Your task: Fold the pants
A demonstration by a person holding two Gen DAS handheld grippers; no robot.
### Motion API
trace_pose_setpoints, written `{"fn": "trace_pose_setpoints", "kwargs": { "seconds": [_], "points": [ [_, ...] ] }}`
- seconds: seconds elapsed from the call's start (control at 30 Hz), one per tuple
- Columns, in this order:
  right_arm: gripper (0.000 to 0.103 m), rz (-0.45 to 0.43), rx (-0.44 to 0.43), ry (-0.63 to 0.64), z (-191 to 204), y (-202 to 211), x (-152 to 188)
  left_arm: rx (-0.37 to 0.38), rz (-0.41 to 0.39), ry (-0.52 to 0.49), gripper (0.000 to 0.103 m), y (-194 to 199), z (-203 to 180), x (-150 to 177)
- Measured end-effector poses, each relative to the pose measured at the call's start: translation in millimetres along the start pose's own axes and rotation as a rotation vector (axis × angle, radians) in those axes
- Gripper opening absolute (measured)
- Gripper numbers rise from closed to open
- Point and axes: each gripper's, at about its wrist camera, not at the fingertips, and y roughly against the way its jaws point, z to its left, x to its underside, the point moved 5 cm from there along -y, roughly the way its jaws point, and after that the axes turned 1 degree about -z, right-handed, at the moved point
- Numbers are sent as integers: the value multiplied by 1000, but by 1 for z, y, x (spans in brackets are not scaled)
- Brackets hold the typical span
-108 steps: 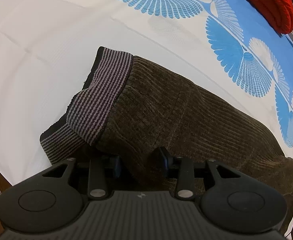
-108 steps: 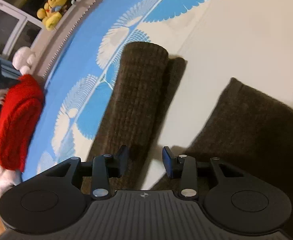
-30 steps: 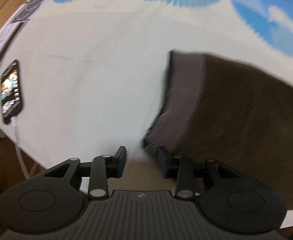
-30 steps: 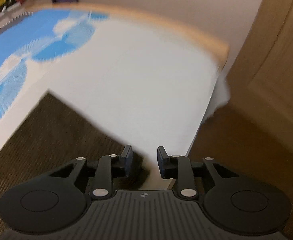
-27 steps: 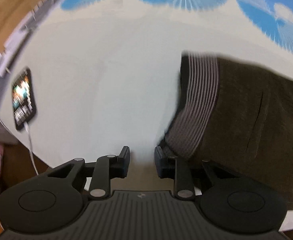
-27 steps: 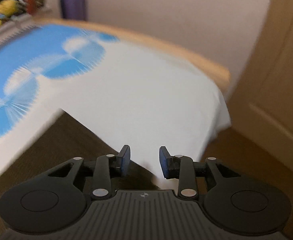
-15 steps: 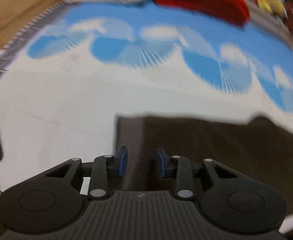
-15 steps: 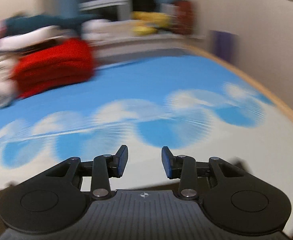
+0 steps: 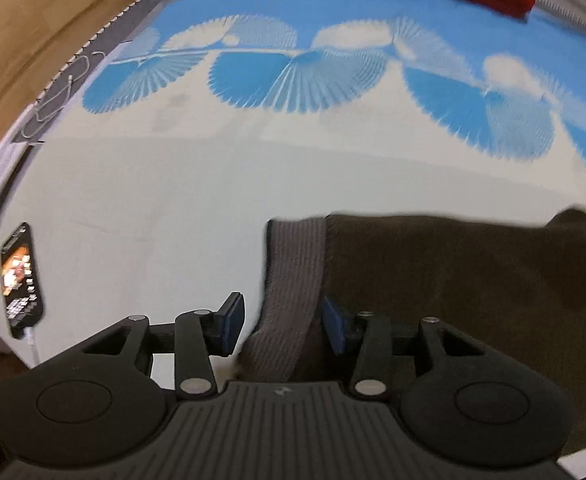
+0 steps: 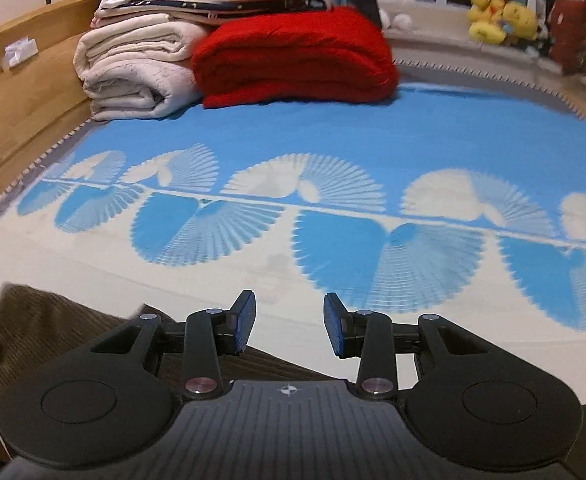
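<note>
Brown corduroy pants (image 9: 453, 288) lie flat on the white and blue bed sheet (image 9: 173, 184), their grey striped waistband (image 9: 293, 264) at the left end. My left gripper (image 9: 283, 324) points down over that waistband. Its jaws are opening; the band lies loose between them, with a gap beside the left pad. In the right wrist view the pants (image 10: 53, 328) show only at the lower left. My right gripper (image 10: 289, 328) hangs open past their far edge, above the bare sheet (image 10: 293, 280), with nothing between its fingers.
A lit phone (image 9: 21, 280) on a cable lies at the bed's left edge. At the far end are a folded red blanket (image 10: 293, 56), cream folded bedding (image 10: 133, 64) and yellow soft toys (image 10: 497, 16). A wooden bed frame (image 10: 21, 80) runs along the left.
The left gripper moved over the waistband and widened its jaws around it. The right gripper swung away from the bed's edge and rolled, and now faces the stacked blankets.
</note>
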Motion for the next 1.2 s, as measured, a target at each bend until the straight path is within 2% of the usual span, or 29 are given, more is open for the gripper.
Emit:
{"fn": "trace_pose_setpoints", "kwargs": {
  "seconds": [0.1,0.27,0.47,0.57,0.67,0.73,0.8,0.87,0.97,1.07,1.1,1.2],
  "points": [
    [40,28,-65,-1,18,-20,-2,45,34,20,49,-4,-11,-3],
    [41,116,-181,-32,41,-62,-2,45,59,-25,49,-10,-35,-6],
    [50,212,-234,-27,61,-108,7,70,58,-45,49,-12,-55,-13],
    [50,244,-240,-20,68,-126,14,76,54,-56,49,-10,-63,-16],
    [50,227,-175,12,67,-137,18,84,50,-62,49,-9,-70,-18],
    [47,237,-135,58,66,-144,22,93,47,-68,49,-8,-74,-19],
    [40,282,-141,134,69,-148,32,96,47,-72,49,-8,-75,-19],
    [30,313,-209,214,79,-142,40,96,48,-76,49,-9,-75,-19],
    [22,267,-411,358,104,-107,43,89,48,-69,49,-10,-71,-19],
    [24,291,-528,431,113,-86,55,84,51,-58,49,-11,-67,-19],
    [27,327,-553,442,114,-85,63,85,50,-58,49,-10,-67,-18],
    [28,359,-510,492,115,-87,74,89,51,-67,49,-9,-71,-17]
  ]
}}
